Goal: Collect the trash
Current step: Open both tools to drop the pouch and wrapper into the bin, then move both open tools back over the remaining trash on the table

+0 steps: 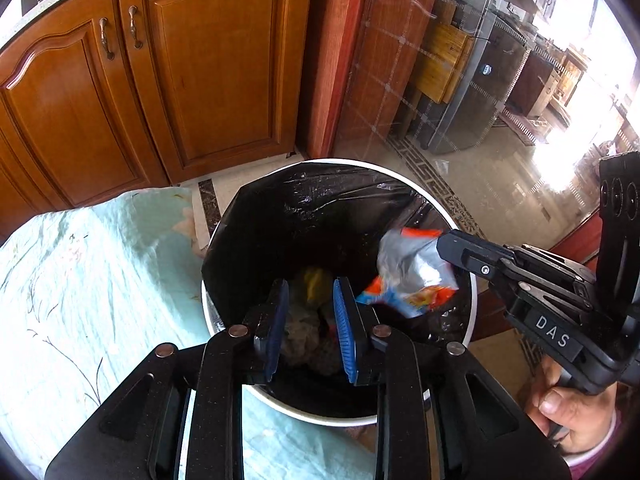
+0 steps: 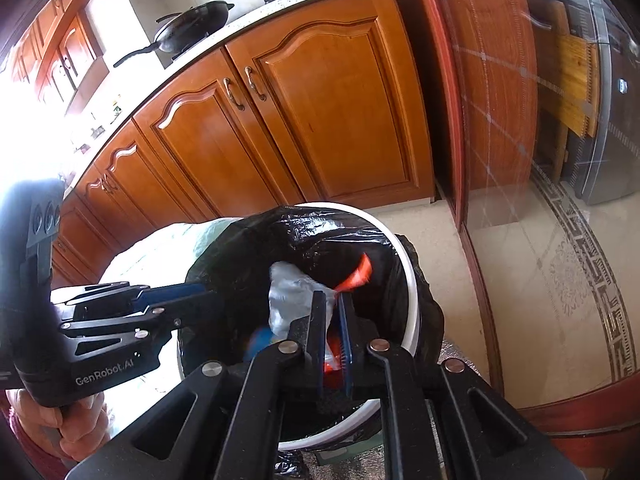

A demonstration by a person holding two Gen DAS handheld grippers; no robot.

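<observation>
I have the right gripper (image 2: pixel 334 320) clenched on a crumpled snack wrapper (image 1: pixel 412 272) over the black-lined trash bin (image 1: pixel 340 420), left gripper (image 1: pixel 310 328) released and empty, so I judge letting go comes next.

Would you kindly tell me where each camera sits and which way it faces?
Left wrist: on the left gripper, looking down into the lined trash bin; its open fingers show, with the right gripper and hand.
Right wrist: on the right gripper, facing bin and cabinets; its fingers pinch the snack wrapper; the left gripper enters left.
Both share bin, wrapper, cabinets.
</observation>
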